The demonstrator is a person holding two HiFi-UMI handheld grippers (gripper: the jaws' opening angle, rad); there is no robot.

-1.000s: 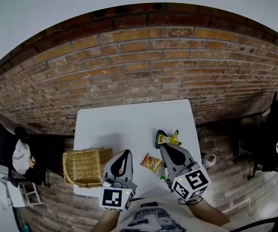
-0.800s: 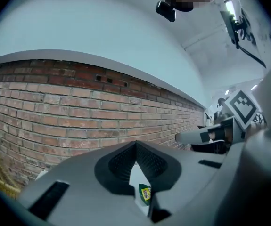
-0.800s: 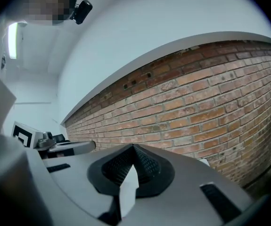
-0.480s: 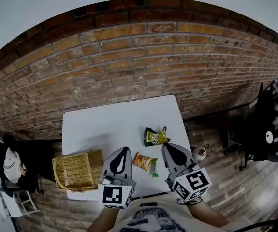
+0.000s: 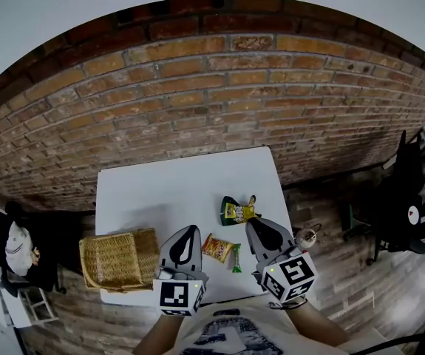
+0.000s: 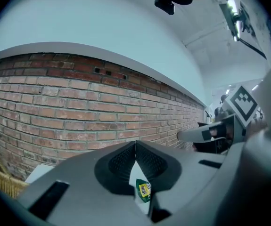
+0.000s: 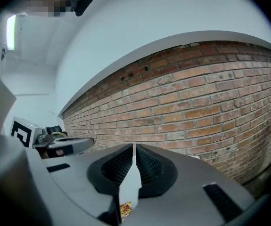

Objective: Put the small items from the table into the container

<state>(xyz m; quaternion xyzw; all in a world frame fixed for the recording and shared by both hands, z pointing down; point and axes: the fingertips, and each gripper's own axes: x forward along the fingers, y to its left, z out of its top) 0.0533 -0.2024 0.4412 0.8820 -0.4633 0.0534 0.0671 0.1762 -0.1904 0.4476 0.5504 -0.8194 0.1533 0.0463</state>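
On the white table point(image 5: 175, 191) lie a green-and-yellow packet point(image 5: 236, 211), an orange snack packet point(image 5: 216, 247) and a small green stick-shaped wrapper point(image 5: 236, 258). A wicker basket point(image 5: 120, 259) stands at the table's near left corner. My left gripper point(image 5: 189, 231) hovers over the near edge, between the basket and the orange packet, its jaws shut and empty. My right gripper point(image 5: 256, 224) hangs just right of the packets, also shut with nothing in it. In the left gripper view the green packet point(image 6: 144, 190) shows below the closed jaw tips point(image 6: 135, 144). The right gripper view shows the orange packet point(image 7: 125, 210) under its own.
A brick wall point(image 5: 212, 102) rises behind the table. A black chair with things on it point(image 5: 16, 246) stands at the left, dark equipment point(image 5: 408, 213) at the right. A small object point(image 5: 306, 236) sits on the floor beside the table's right edge.
Both grippers have sunk a little toward the table's near edge, still shut. The head view has shifted, so the table sits further left. No item has moved.
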